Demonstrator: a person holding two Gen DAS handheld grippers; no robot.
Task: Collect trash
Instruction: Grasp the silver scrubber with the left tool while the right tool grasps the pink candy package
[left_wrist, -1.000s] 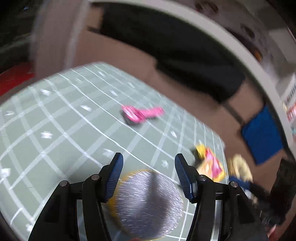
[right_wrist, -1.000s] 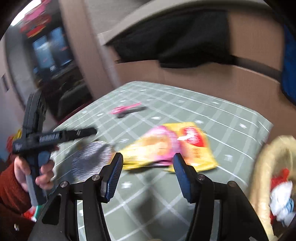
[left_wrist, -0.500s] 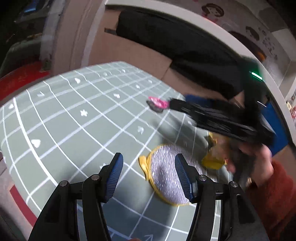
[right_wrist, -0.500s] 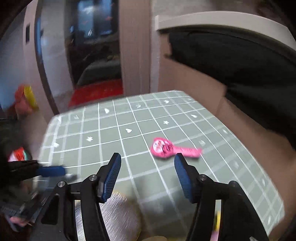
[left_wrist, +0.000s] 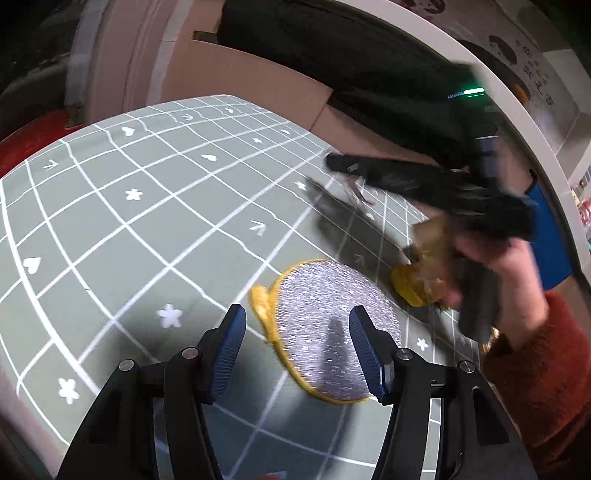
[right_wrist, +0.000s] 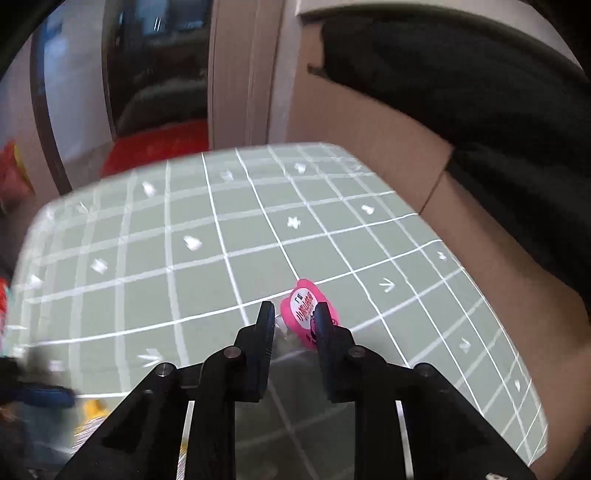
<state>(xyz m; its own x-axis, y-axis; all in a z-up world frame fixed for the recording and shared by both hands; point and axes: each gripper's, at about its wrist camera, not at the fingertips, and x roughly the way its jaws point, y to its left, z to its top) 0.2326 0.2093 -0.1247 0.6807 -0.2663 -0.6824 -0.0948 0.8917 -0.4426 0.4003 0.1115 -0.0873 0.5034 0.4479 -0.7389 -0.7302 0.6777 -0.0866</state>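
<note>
The right hand-held gripper has just swung across the desk, which is covered in a grey-green cloth with a white grid, and its jaws have just been closing; they now pinch the small pink plastic wrapper toward the far edge. That piece looks secured and ready to lift away to wherever trash is gathered. The left hand-held gripper hangs with jaws wide apart over the round silver foil lid with a yellow rim near the desk's front edge, not touching it. A crumpled yellow wrapper lies just beside the lid, uncollected.
</note>
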